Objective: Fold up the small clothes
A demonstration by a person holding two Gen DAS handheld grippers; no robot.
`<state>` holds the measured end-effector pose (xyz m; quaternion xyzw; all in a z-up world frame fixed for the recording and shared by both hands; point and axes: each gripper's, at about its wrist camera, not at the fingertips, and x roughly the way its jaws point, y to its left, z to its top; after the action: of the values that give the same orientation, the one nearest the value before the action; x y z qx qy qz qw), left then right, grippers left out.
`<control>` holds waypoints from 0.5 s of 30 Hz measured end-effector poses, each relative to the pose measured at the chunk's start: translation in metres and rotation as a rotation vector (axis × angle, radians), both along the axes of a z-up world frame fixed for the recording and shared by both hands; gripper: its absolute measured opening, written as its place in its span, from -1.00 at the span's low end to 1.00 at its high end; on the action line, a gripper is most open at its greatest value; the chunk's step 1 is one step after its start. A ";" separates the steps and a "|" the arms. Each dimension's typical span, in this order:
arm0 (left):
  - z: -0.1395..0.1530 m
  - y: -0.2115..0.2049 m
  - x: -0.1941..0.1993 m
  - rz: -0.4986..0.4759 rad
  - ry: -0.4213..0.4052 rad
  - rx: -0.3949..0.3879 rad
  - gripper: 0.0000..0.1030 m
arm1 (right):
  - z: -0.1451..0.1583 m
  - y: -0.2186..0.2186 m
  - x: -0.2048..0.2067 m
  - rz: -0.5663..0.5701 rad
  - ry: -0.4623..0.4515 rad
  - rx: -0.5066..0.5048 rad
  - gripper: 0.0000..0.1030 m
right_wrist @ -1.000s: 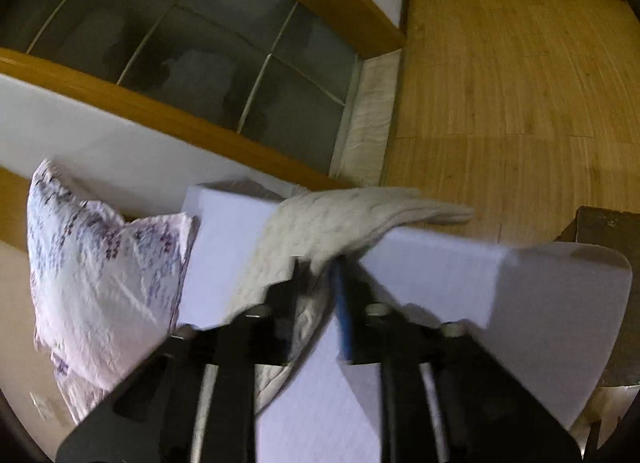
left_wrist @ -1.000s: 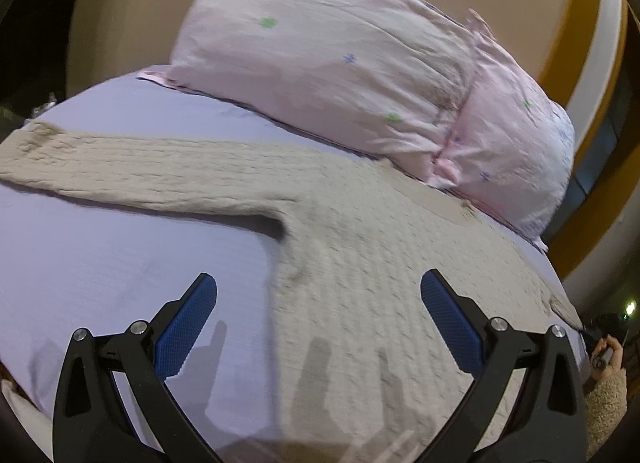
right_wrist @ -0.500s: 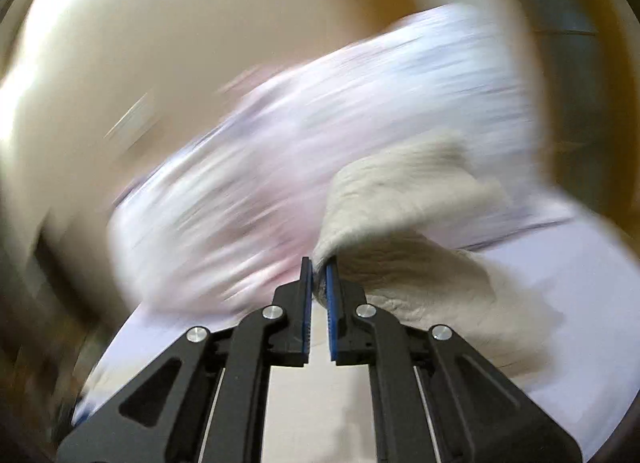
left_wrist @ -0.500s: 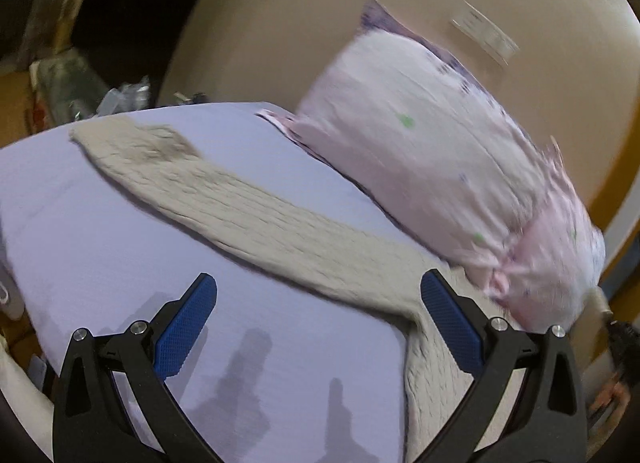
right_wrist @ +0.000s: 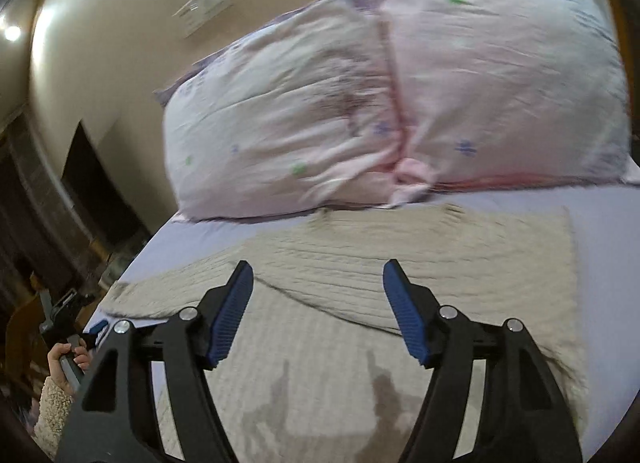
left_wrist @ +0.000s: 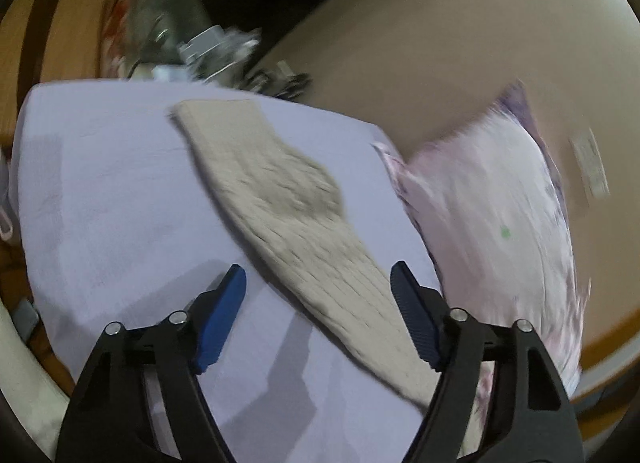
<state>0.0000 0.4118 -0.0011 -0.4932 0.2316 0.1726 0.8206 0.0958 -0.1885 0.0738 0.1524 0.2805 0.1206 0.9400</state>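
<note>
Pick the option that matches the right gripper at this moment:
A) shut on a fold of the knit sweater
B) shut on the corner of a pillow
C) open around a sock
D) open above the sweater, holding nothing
D: in the right wrist view the right gripper has its blue fingers spread wide apart with nothing between them, above the beige knit sweater lying flat on the lavender bedsheet.

My sweater lies flat on the bed, just in front of the pillows. Its sleeve stretches out left of the pillows.
</note>
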 end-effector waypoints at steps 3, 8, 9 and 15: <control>-0.003 0.016 0.001 0.044 0.006 -0.044 0.20 | -0.003 -0.014 -0.006 -0.037 0.012 0.024 0.32; -0.013 0.038 0.021 0.049 0.038 -0.092 -0.43 | -0.004 -0.035 -0.021 -0.091 -0.003 0.039 0.34; -0.016 0.040 0.024 0.046 0.045 -0.101 -0.77 | -0.004 -0.044 -0.026 -0.114 -0.009 0.043 0.35; 0.052 -0.025 0.062 -0.144 -0.114 0.057 -0.81 | 0.000 -0.097 -0.057 -0.266 -0.041 0.022 0.37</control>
<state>0.0616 0.3870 0.0513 -0.4607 0.2146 0.0915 0.8564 0.0390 -0.2852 0.0736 0.1959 0.2371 0.0013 0.9515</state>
